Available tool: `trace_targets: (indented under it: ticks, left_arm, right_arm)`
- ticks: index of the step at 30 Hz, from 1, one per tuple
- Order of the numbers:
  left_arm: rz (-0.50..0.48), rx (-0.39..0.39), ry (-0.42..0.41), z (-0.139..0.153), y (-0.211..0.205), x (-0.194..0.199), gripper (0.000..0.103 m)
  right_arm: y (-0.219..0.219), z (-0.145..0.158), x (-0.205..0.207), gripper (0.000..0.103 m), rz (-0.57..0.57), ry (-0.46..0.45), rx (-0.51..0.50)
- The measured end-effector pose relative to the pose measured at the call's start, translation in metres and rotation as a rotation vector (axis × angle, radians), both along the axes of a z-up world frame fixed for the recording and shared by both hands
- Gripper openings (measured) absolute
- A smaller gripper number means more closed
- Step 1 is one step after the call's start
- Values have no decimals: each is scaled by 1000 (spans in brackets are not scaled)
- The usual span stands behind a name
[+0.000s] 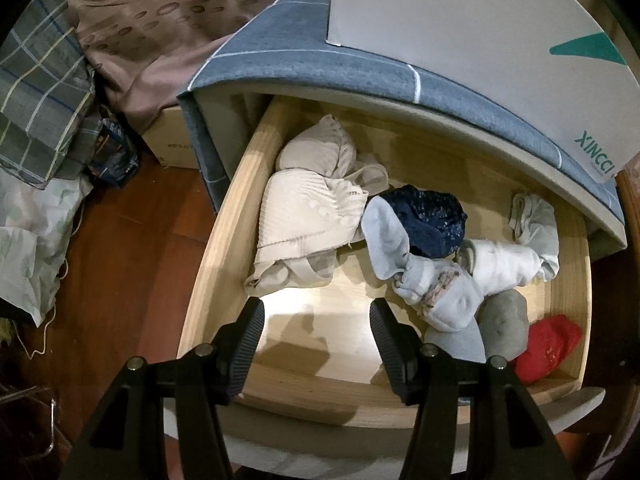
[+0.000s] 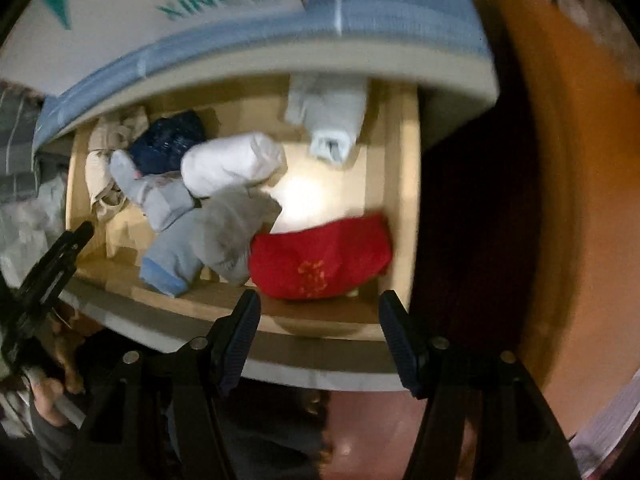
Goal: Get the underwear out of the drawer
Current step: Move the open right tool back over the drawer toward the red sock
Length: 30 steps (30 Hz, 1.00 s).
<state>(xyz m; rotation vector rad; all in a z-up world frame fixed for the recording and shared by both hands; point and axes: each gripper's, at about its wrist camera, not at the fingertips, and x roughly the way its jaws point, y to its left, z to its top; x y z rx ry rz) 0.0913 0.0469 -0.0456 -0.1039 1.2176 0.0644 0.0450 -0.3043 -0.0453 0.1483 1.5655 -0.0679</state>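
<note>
The wooden drawer (image 1: 224, 240) stands pulled out, with clothes lying loose in it. A beige bra (image 1: 304, 216) lies at its left, and dark navy lace underwear (image 1: 432, 220) sits in the middle among pale socks (image 1: 436, 288). Red underwear (image 1: 548, 348) is in the front right corner. My left gripper (image 1: 317, 306) hangs open over bare drawer bottom, holding nothing. In the blurred right wrist view, my right gripper (image 2: 320, 298) is open and empty above the drawer's front edge, just short of the red underwear (image 2: 320, 256). The navy underwear (image 2: 168, 144) lies further back on the left.
A white printed box (image 1: 480, 40) rests on a blue-grey cloth (image 1: 320, 68) covering the cabinet top, which overhangs the drawer's back. A cardboard box (image 1: 168, 144), plaid fabric (image 1: 40, 92) and bedding crowd the wooden floor (image 1: 132, 240) to the left. The left gripper (image 2: 80, 236) shows in the right wrist view.
</note>
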Motion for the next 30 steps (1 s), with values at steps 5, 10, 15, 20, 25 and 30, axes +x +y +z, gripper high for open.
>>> trace_targets:
  ticks: [5, 10, 15, 20, 25, 30]
  left_arm:
    - [-4, -9, -1, 1, 2, -1, 56]
    - [-5, -21, -3, 2, 3, -1, 56]
    - [-4, -32, -1, 1, 5, -1, 56]
    - [2, -43, 1, 0, 6, 0, 56]
    - [7, -50, 6, -1, 7, 1, 56]
    - [6, -53, 8, -1, 6, 2, 56]
  right_arm:
    - [-4, -25, -1, 59, -118, 23, 62]
    - [2, -43, 2, 59, -159, 57, 31]
    - [7, -65, 7, 59, -186, 98, 4]
    - [10, -83, 15, 59, -194, 110, -15]
    - [22, -86, 30, 61, -89, 83, -81]
    - [48, -84, 45, 61, 102, 15, -201]
